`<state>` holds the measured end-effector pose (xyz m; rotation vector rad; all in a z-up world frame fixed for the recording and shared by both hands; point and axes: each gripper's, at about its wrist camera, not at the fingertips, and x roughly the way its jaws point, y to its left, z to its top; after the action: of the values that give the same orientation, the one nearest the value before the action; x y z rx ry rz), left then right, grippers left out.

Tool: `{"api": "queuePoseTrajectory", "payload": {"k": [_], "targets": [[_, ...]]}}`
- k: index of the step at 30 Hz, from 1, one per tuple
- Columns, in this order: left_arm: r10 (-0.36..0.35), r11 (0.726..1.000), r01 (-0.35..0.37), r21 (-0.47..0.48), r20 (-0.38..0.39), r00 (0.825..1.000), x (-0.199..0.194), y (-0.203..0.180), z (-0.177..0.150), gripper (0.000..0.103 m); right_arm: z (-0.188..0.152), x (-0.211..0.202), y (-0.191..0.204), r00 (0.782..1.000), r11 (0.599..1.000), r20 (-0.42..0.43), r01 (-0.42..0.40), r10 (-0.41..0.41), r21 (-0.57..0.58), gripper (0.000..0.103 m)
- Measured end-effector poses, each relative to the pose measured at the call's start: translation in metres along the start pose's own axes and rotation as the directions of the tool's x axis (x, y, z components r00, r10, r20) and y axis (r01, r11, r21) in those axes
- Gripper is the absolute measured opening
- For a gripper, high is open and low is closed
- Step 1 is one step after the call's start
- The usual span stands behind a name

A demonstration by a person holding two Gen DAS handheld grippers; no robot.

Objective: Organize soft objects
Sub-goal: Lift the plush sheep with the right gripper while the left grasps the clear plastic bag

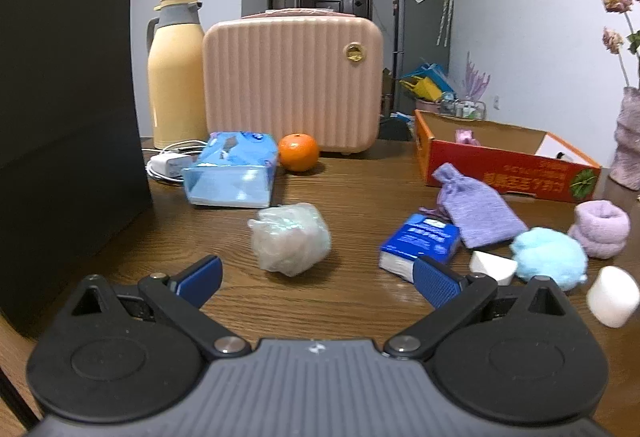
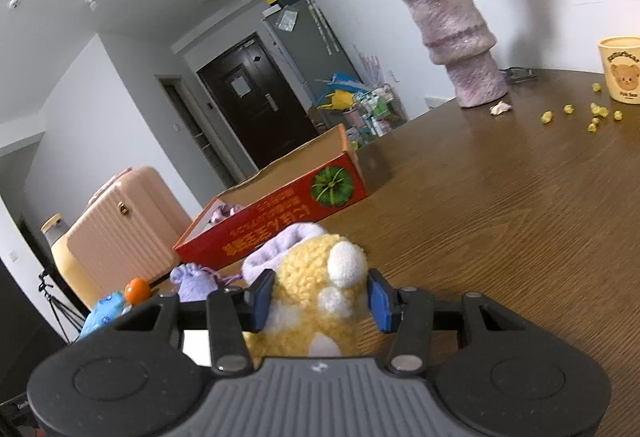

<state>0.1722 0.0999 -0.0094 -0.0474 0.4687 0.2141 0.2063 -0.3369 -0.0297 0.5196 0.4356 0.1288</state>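
Right gripper (image 2: 318, 299) pinches the yellow plush toy (image 2: 316, 289), lifted above the table (image 2: 520, 217), near the red box (image 2: 280, 205). Left gripper (image 1: 316, 277) spread wide, empty, low before the plastic-wrapped ball (image 1: 290, 239).

left gripper (image 1: 316, 279) jaws spread, right gripper (image 2: 320, 297) clamped

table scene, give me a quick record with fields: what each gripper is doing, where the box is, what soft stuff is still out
left gripper: open, empty, low over table
right gripper: shut on yellow plush toy
red box: open top, on table, something pink inside
soft items still out: clear-wrapped ball, purple pouch, blue pompom, purple rolled sock
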Motion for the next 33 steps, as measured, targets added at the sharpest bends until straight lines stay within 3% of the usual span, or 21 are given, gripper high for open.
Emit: {"api": "queuePoseTrajectory", "payload": {"k": [12,21,29,32,33], "targets": [[0.016,1.0,-0.016,0.01,-0.051,0.999,0.052,0.02,0.01,0.103,0.011,0.008,-0.024,0.998,0.998,0.026,0.059,-0.06,0.028,0.048],[0.066,0.998,-0.066,0.001,-0.1,0.993,0.099,0.032,0.018,0.103,0.017,0.018,-0.033,0.996,0.996,0.031,0.084,-0.086,0.036,0.048],[0.05,0.998,-0.045,0.043,-0.109,0.993,0.115,0.025,0.021,0.103,0.018,0.029,-0.036,0.994,0.994,0.021,0.105,-0.106,0.034,0.048],[0.027,0.998,-0.021,0.051,-0.128,0.991,0.12,0.023,0.022,0.086,0.017,0.031,-0.036,0.994,0.993,0.016,0.112,-0.112,0.031,0.048],[0.022,0.998,-0.015,0.053,-0.141,0.99,0.121,0.023,0.022,0.076,0.017,0.031,-0.036,0.993,0.993,0.016,0.113,-0.113,0.03,0.048]]}}
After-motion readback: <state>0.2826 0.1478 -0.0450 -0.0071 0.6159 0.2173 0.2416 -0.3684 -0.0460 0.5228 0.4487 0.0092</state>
